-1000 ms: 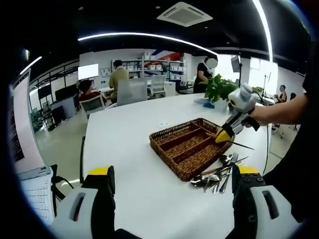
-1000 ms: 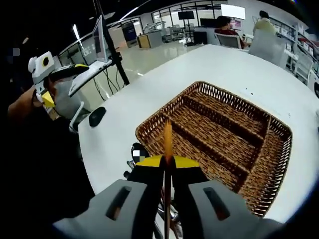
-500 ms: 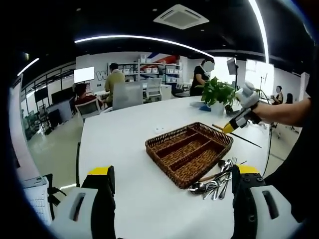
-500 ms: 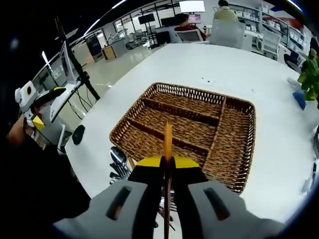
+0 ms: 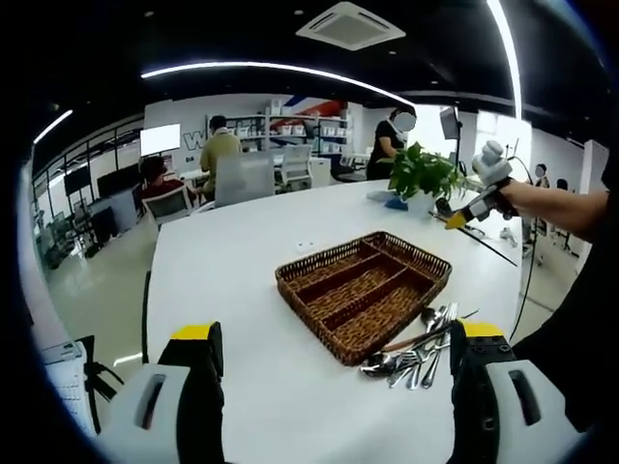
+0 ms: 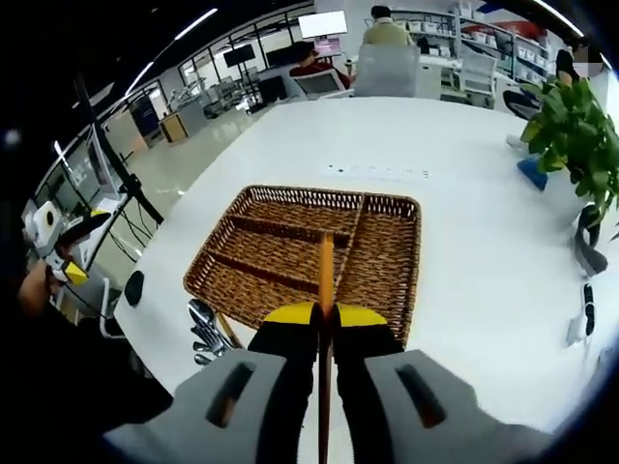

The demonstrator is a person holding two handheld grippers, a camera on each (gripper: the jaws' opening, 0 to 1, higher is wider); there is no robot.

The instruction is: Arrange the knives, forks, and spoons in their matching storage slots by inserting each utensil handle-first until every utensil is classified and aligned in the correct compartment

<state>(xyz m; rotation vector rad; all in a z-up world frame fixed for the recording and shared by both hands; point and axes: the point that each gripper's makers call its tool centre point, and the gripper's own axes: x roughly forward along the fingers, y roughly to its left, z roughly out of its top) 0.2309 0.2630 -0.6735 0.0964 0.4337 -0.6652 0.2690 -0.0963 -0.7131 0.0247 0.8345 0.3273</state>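
Ahead of right gripper (image 6: 326, 314): white table (image 6: 464, 213), wicker tray (image 6: 300, 256) with slots bare. Jaws closed on wooden-handled utensil (image 6: 326, 271), handle forward, type unclear. Left gripper (image 5: 334, 362) wide, holding nothing; loose cutlery pile (image 5: 416, 353) just beside tray. Risk: thin handle pivoting in grip, landing in wrong slot.

A wide white tabletop (image 5: 232, 251) carries a woven brown basket (image 5: 363, 290) with several slots near its middle. A loose pile of cutlery (image 5: 416, 348) lies on the surface just beside the basket's near right edge. A leafy potted plant (image 5: 423, 174) stands at the far right, with a blue object (image 6: 535, 172) beside it.
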